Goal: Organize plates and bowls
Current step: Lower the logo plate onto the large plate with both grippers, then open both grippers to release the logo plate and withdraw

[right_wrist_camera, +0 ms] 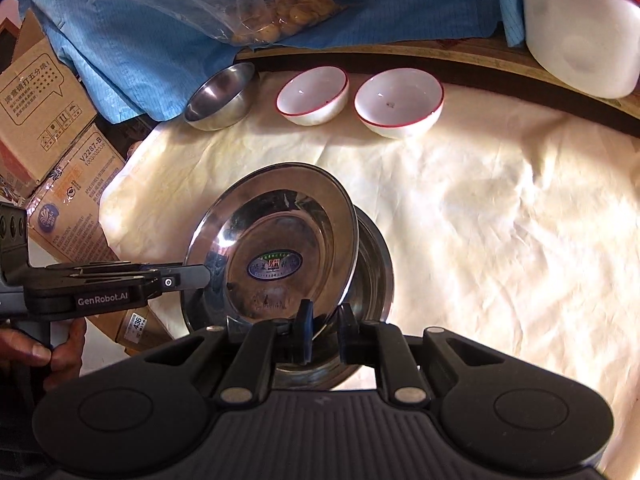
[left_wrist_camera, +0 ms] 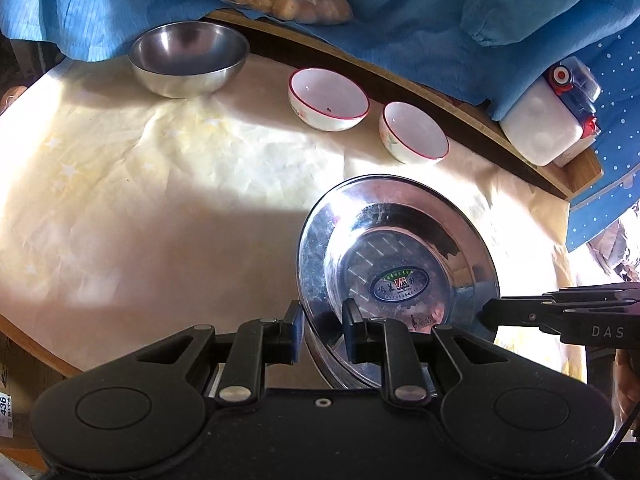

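Both my claws are on the shiny round stainless-steel plate with the oval sticker in its well (left_wrist_camera: 400, 264). My left gripper (left_wrist_camera: 323, 330) has its fingers narrowed across the plate's near rim, one inside, one outside; whether the pads actually bite the metal I cannot tell. My right gripper (right_wrist_camera: 325, 330) straddles the opposite rim the same way, gap narrow, and contact is just as unclear.

The plate sits tilted, one edge raised, over a second steel dish (right_wrist_camera: 376, 276) under it, on the cream wrinkled cloth (left_wrist_camera: 160, 200) near my edge of the table. At the far edge stand a plain steel bowl (left_wrist_camera: 188, 58) and two white ceramic bowls with red rims (left_wrist_camera: 328, 98) (left_wrist_camera: 414, 132), in a row, apart from each other.

Step, my read: seating or lifting the top plate on the plate stack. Next move calls for levelling the plate so it nests flat, then easing both claws off without dragging it. Bowls look untouched; stacking them likely follows.
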